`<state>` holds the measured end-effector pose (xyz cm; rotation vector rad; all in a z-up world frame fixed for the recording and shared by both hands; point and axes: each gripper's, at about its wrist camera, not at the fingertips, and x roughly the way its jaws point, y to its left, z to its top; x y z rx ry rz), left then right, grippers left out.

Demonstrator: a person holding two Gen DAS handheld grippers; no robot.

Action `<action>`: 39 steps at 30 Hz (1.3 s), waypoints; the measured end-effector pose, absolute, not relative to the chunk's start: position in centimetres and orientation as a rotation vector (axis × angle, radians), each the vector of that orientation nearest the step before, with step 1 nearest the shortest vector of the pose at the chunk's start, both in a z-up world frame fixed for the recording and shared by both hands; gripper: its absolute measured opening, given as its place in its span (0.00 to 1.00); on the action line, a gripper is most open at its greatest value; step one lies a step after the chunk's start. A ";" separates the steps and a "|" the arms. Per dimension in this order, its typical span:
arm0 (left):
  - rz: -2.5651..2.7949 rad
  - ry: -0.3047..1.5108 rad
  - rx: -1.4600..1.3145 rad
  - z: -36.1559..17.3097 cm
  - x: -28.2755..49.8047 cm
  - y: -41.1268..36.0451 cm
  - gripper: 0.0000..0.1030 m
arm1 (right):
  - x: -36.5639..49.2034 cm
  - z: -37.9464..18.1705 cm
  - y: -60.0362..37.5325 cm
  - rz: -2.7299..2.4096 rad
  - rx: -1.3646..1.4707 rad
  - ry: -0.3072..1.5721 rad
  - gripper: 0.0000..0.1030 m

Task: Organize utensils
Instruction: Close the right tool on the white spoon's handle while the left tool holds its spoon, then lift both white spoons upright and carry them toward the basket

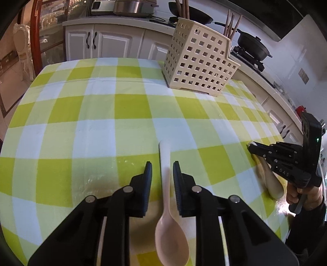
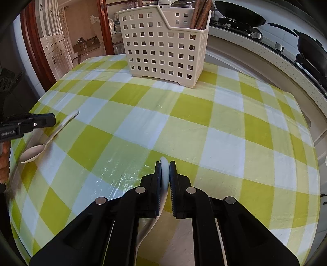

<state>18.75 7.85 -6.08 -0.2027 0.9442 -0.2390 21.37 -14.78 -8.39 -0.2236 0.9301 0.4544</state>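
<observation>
Left tongs are sitting partly open over the bench, which is wearing a green, yellow and white checked cloth; a pale plastic spoon is lying flat between the two pads, handle pointing away, bowl toward the camera, and the pads are standing clear of the handle on both sides, so nothing is being gripped there. Right tongs are clamping nearly closed on the handle of a second pale spoon, the handle tip poking out just past the fingertips and the bowl end trailing down under the tongs toward the cloth. Whether that bowl is touching the bench is hard to tell. A cream perforated utensil holder is standing upright at the far side of the bench, well apart from both spoons, with brown chopsticks sticking up out of one of its compartments. In the right wrist view the first spoon is lying on the cloth at far left, just beside the left tongs.
</observation>
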 end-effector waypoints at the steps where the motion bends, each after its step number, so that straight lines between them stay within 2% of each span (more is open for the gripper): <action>1: -0.241 0.949 -0.197 -6.2 19.1 7.8 0.19 | 21.4 -8.4 -14.8 0.454 -0.224 0.930 0.10; 9: -0.235 0.971 -0.150 -7.1 20.7 7.0 0.14 | 21.4 -8.4 -14.8 0.456 -0.218 0.929 0.10; 16: -0.211 0.965 -0.063 -7.2 20.8 5.2 0.06 | 21.4 -8.4 -14.8 0.458 -0.213 0.928 0.10; 23: -0.193 0.970 -0.049 -7.0 20.9 4.8 0.04 | 21.4 -8.4 -14.8 0.464 -0.206 0.933 0.10; 39: -0.194 0.795 -0.038 0.0 16.8 3.8 0.04 | 20.2 -6.1 -15.7 0.457 -0.171 0.877 0.09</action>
